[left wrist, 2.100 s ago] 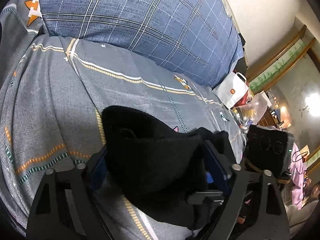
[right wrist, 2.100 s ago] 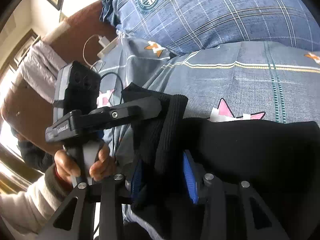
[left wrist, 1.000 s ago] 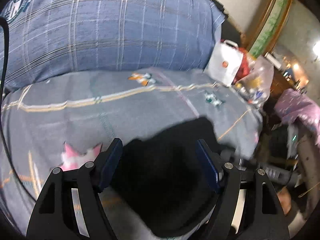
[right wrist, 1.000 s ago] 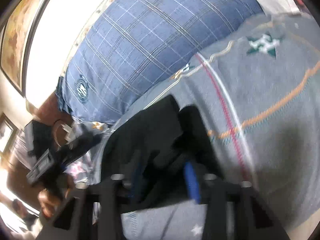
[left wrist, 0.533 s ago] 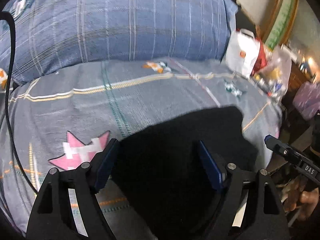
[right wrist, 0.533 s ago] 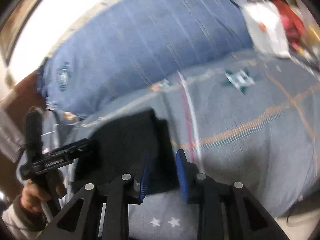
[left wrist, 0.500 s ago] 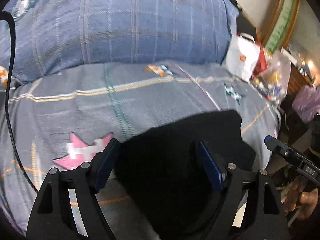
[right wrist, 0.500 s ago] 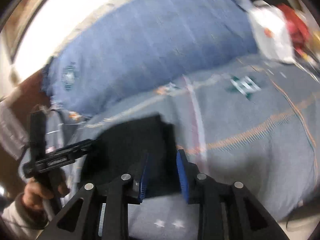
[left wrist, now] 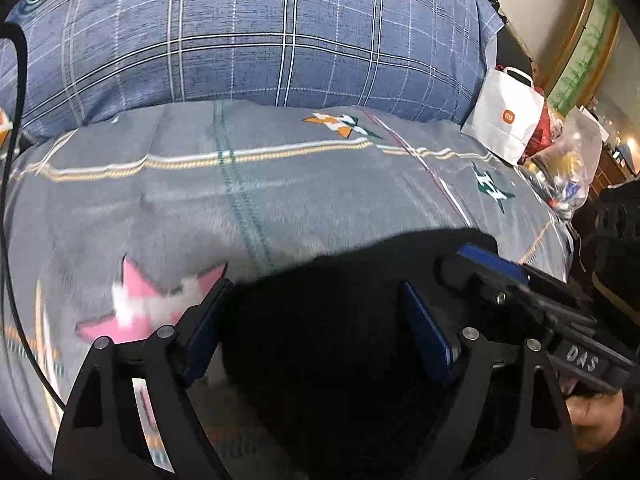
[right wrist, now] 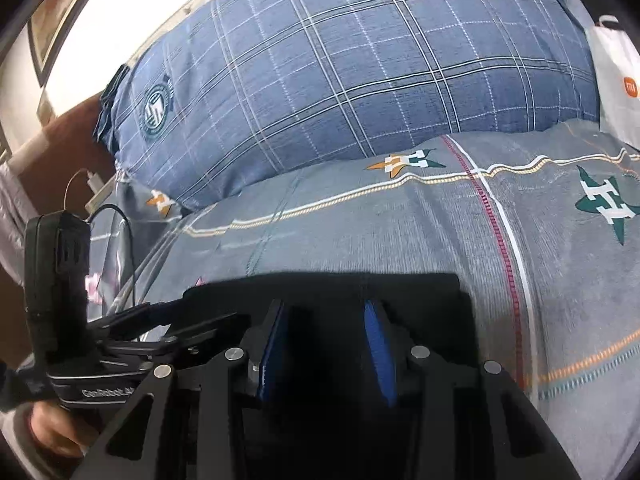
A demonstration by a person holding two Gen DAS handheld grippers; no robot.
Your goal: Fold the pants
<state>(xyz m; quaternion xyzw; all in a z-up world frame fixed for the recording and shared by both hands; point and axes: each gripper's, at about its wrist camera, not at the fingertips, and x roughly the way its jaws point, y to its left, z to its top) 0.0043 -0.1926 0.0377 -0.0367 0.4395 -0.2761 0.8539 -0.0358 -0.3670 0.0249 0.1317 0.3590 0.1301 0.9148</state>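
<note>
The black pants [left wrist: 332,344] lie folded flat on the grey patterned bedspread [left wrist: 260,200], also in the right wrist view [right wrist: 328,292]. My left gripper [left wrist: 314,320] is open, its blue-padded fingers [left wrist: 424,340] spread over the pants' left part. My right gripper [right wrist: 326,328] is open, its jaws a narrower gap apart over the pants' right part. The right gripper's finger [left wrist: 492,268] shows at the right of the left wrist view. The left gripper [right wrist: 168,320] shows at the left of the right wrist view.
A big blue plaid pillow [left wrist: 248,32] lies behind the pants. A white paper bag [left wrist: 504,120] and a clear plastic bag [left wrist: 568,168] stand at the bed's right end. A black cable [left wrist: 12,160] and a white charger [right wrist: 94,180] are at the left.
Both grippers have let go of the pants, which now lie flat on the bed. The grippers have drawn closer together over the folded pants.
</note>
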